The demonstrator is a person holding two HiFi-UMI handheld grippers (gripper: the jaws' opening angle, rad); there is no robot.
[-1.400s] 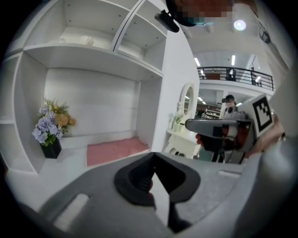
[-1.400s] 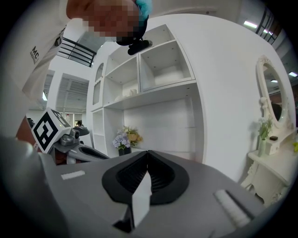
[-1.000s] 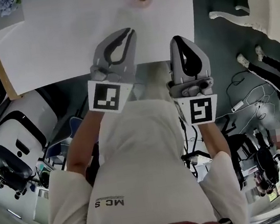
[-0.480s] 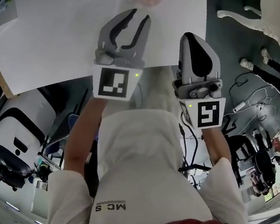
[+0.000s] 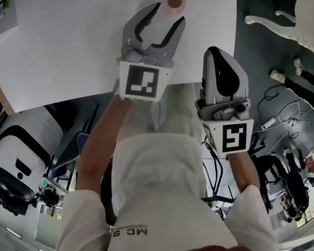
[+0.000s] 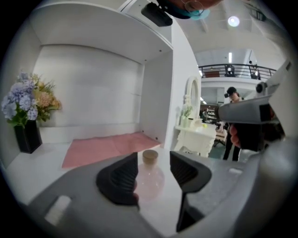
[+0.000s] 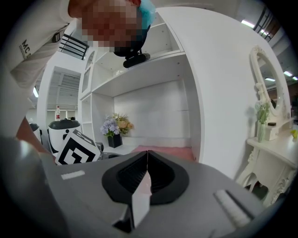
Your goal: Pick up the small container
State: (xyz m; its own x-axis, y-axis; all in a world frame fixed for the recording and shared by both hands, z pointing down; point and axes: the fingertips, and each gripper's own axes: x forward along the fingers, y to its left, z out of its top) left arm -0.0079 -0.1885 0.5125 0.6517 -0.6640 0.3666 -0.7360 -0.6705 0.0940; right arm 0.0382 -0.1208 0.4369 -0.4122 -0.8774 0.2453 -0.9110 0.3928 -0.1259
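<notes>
The small container (image 5: 174, 0) is a round pale pink jar with a cork lid, standing on the white tabletop (image 5: 76, 46) at its far side. My left gripper (image 5: 166, 16) reaches toward it, its tips just short of the jar, and its jaws are opening. In the left gripper view the small container (image 6: 150, 173) shows in the gap between the two dark pads (image 6: 122, 179), with no pad pressing on it. My right gripper (image 5: 217, 52) hangs back at the table's near edge with its jaws together and nothing in them. The same closed right gripper (image 7: 147, 163) fills the right gripper view.
A pink mat (image 6: 107, 146) lies behind the jar inside a white shelf alcove. A black vase of flowers (image 6: 25, 114) stands at the left. A white dressing table (image 6: 193, 130) and a white chair (image 5: 291, 10) are off to the right.
My left gripper has moved forward across the table toward the jar, and its jaws have spread from nearly closed to wide. The right gripper stayed closed and shifted only slightly.
</notes>
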